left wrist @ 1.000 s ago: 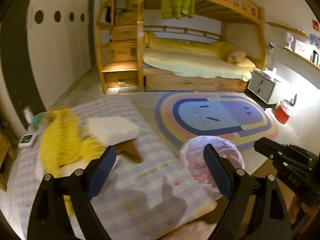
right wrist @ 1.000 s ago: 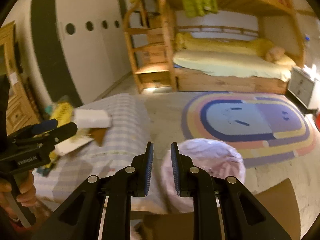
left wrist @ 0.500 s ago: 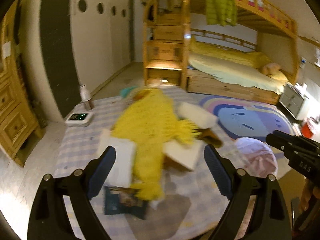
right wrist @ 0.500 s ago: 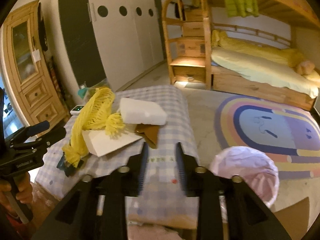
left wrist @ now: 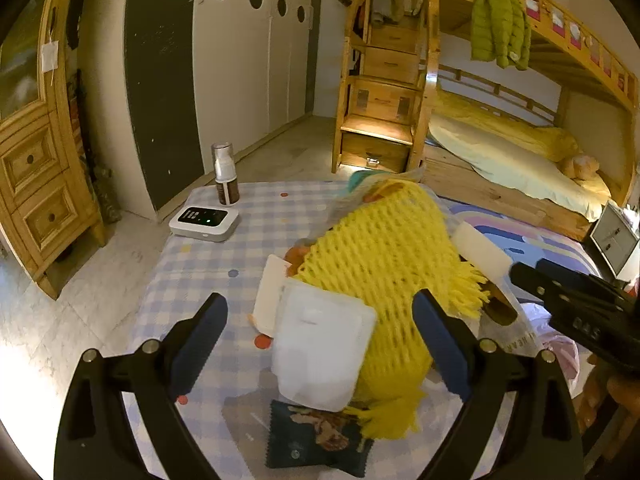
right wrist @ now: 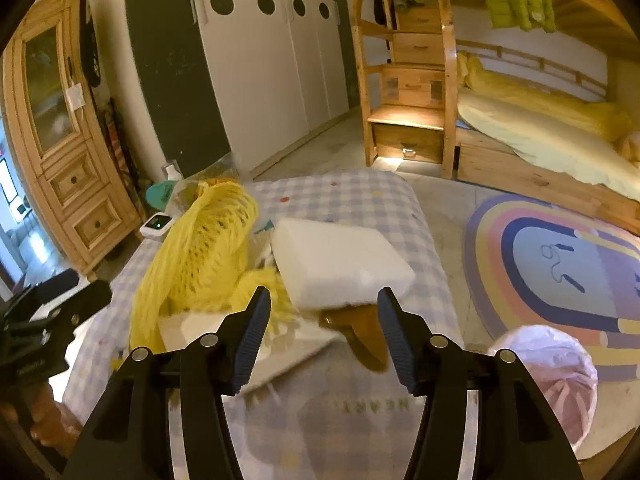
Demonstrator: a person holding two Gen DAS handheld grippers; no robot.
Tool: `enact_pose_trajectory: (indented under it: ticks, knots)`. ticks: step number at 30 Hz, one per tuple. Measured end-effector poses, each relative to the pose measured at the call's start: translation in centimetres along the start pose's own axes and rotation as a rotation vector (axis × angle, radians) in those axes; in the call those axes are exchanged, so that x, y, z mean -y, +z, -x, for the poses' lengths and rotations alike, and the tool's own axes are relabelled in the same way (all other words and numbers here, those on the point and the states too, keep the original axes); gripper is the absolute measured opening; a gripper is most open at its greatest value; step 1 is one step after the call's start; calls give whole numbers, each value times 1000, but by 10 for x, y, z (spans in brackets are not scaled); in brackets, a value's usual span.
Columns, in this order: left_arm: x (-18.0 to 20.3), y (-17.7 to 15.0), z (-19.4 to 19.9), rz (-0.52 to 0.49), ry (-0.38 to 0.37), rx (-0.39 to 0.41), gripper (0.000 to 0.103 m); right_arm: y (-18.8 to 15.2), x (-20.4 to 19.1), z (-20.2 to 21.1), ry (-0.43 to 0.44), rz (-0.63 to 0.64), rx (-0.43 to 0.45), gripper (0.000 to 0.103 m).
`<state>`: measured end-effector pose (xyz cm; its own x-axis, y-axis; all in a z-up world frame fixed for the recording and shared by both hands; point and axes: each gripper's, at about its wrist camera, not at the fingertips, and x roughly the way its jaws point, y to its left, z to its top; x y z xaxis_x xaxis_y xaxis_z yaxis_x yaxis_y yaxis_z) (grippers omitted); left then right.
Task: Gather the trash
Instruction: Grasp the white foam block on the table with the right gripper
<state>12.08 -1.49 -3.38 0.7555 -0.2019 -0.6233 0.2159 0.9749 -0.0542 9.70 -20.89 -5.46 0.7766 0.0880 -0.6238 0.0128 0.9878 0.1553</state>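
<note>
A heap of trash lies on a checked-cloth table (left wrist: pixel 200 264): a yellow foam net (left wrist: pixel 380 264), a white plastic pouch (left wrist: pixel 320 352), a dark snack wrapper (left wrist: pixel 316 444) and a white foam block (right wrist: pixel 340 264), with a brown scrap (right wrist: pixel 360 336) under the block. My left gripper (left wrist: pixel 320 344) is open and empty, above the white pouch. My right gripper (right wrist: pixel 324 332) is open and empty, just in front of the foam block. A bin lined with a pink bag (right wrist: pixel 548 376) stands on the floor to the right of the table.
A white device with a green light (left wrist: pixel 204 220) and a pump bottle (left wrist: pixel 226 180) stand at the table's far left corner. A wooden cabinet (left wrist: pixel 36 160) is at the left. A bunk bed (left wrist: pixel 500 128) and a rainbow rug (right wrist: pixel 560 264) lie beyond.
Both grippers swung left from the bin toward the trash heap. My right gripper opened from nearly shut to wide. My left gripper stayed open and came down over the white pouch.
</note>
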Motion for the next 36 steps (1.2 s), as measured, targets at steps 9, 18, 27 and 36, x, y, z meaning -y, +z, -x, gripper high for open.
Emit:
enact_pose_trajectory:
  ticks: [9, 18, 27, 36]
  knots:
    - [-12, 0, 3, 24, 1, -3, 91, 2, -12, -23, -50, 2, -52, 22]
    - [-18, 18, 15, 23, -47, 19, 91, 7, -13, 27, -51, 48, 64, 21]
    - [1, 49, -30, -127, -73, -2, 62, 15, -16, 36, -49, 95, 75, 21]
    - [14, 65, -69, -181, -158, -32, 48, 24, -11, 17, -46, 99, 57, 21]
